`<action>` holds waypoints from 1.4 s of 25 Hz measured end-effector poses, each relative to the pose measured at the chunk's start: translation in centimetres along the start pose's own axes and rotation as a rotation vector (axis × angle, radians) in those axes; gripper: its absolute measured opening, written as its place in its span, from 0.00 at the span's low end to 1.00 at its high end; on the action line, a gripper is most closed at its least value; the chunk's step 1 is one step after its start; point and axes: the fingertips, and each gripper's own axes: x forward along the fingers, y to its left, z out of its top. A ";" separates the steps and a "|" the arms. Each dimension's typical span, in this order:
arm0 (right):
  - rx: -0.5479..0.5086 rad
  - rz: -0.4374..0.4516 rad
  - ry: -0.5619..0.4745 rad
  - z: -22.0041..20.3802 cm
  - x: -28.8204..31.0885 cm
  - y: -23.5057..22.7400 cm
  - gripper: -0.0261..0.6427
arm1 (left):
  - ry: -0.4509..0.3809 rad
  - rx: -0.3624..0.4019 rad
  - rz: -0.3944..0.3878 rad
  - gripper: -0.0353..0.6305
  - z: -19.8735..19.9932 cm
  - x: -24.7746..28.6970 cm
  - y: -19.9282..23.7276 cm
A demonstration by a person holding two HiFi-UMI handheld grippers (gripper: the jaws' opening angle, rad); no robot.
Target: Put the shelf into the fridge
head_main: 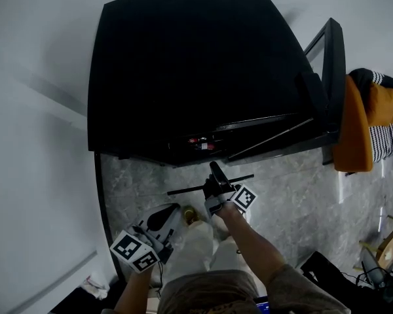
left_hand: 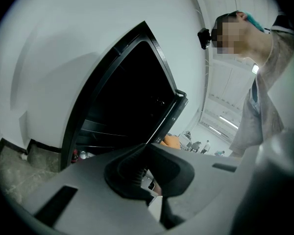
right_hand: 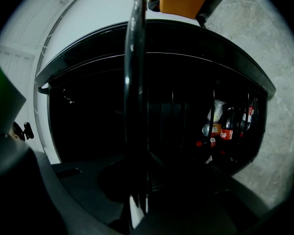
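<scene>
**A:** Starting at the left: what is the left hand-held gripper [head_main: 169,214] doing?

**B:** Nothing, by the look of it. Its jaws are closed together with nothing between them, and it hangs low at the person's side with the arm bent back. My guess is that it is parked there so it does not get in the way of the carry.

**A:** And the shelf [head_main: 183,190]?

**B:** It is in the right hand-held gripper [head_main: 216,180], whose jaws are clamped on one edge. In that gripper's own view, the rim [right_hand: 134,82] rises straight out from between the jaws. From the head view the shelf shows edge-on as a thin dark bar crossing the gripper. It sticks out to both sides over the floor [head_main: 281,195] — probably a mid-edge grip chosen for balance.

**A:** What about the arm?

**B:** The right forearm reaches forward and down, with the jaws pointing at the fridge [head_main: 196,70].

**A:** So the shelf is not in yet?

**B:** No. The open cabinet lies just ahead of the gripper. There are bottles [right_hand: 226,129] low inside to the right of it, and the door [head_main: 331,77] is swung wide further right. I'd say the shelf must be levelled before it will slide in.
</scene>
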 end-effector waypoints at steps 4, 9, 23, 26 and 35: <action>-0.002 0.008 -0.004 0.2 0.8 -0.1 0.08 | 0.006 -0.001 0.001 0.06 -0.2 0.2 -0.1; 0.001 0.010 -0.017 0.5 2.0 -0.3 0.08 | 0.006 0.008 0.000 0.06 -0.1 0.6 -0.1; 0.020 -0.002 -0.061 2.2 6.9 -0.2 0.08 | 0.002 0.012 0.009 0.06 -0.2 0.5 0.3; 0.016 -0.017 -0.065 2.7 7.7 -0.4 0.08 | -0.005 0.007 0.013 0.06 -0.3 0.3 0.4; 0.032 -0.028 -0.039 3.8 10.7 -0.8 0.08 | -0.027 -0.007 0.033 0.06 -0.1 -0.9 0.7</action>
